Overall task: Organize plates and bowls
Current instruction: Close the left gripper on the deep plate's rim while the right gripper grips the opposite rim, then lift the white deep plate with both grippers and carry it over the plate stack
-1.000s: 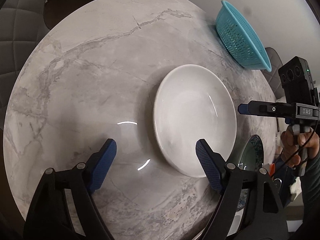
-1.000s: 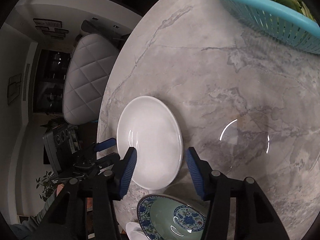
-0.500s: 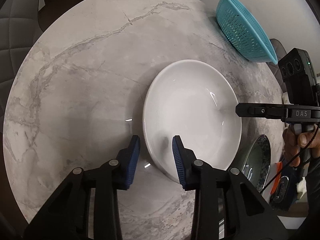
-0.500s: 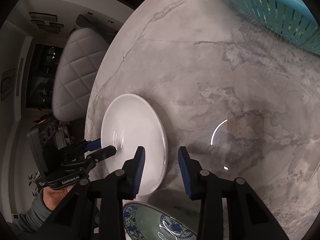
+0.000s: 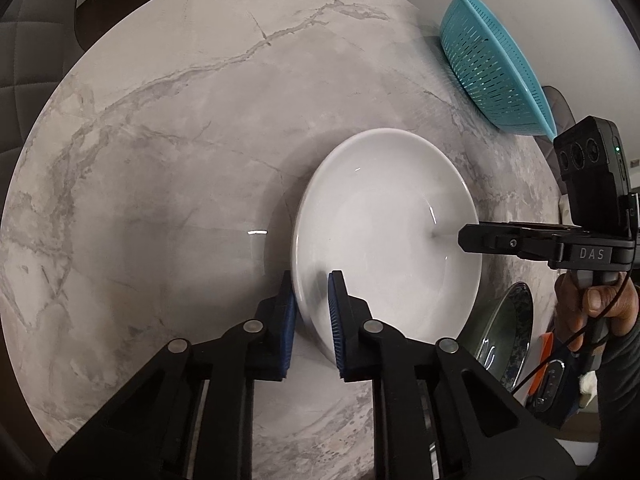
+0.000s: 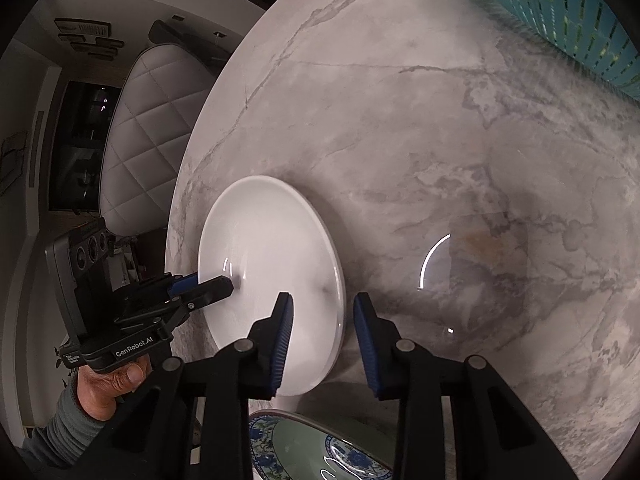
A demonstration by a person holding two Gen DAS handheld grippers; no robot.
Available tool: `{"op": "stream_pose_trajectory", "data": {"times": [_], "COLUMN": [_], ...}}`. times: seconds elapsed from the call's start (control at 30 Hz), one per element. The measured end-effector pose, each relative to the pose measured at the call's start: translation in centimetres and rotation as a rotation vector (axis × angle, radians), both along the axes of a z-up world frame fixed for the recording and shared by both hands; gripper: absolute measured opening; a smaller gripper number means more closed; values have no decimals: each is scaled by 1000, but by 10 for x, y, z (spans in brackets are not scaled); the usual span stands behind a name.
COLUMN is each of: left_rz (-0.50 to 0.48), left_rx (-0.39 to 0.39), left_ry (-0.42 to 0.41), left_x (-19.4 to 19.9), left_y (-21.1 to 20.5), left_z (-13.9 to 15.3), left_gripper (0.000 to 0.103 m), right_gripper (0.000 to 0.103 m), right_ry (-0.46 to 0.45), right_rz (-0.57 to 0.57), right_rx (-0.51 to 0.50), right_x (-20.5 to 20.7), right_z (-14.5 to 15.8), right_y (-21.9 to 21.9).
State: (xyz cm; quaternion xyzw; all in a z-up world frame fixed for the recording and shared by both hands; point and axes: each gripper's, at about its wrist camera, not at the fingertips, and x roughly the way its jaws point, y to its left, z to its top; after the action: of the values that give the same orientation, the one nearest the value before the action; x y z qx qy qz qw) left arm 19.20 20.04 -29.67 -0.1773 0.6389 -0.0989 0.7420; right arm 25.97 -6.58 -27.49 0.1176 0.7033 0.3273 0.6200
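While left tongs [image 5: 311, 312] clench the white plate [image 5: 386, 232], right tongs [image 6: 323, 336] straddle its rim, released.

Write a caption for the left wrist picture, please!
Left gripper pinches round white ceramic plate on grey marble table, teal plastic colander behind.

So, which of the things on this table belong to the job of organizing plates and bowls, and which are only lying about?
Belong to the job:
- white plate, its rim between the fingers of the left gripper and of the right gripper
- patterned bowl, at the table's near edge

Only lying about:
- teal colander
- marble table
- quilted chair
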Motion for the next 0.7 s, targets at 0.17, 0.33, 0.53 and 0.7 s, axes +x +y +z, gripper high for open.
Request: {"op": "stream_pose_trajectory", "data": {"times": [0.17,0.33,0.53,0.7], "left_rz": [-6,-14,-17,-12], "left_rx": [-17,-31,-28,-40], "left_ry": [22,36,38,35], "left_x": [3,2,2,4], "left_y": [3,7,7,7], "left_z": [-3,-4,-2,4], "left_gripper": [8,7,7,7], "right_gripper": [14,10,9,9], "right_ry": [8,9,2,-1], "right_rz": [12,9,16,4], "right_rx": [-33,-55,-75,-82], "right_x": [0,-2,-2,-1], "right_z": [-4,-6,-4,-2], "right_y": [0,-2,0,1]}}
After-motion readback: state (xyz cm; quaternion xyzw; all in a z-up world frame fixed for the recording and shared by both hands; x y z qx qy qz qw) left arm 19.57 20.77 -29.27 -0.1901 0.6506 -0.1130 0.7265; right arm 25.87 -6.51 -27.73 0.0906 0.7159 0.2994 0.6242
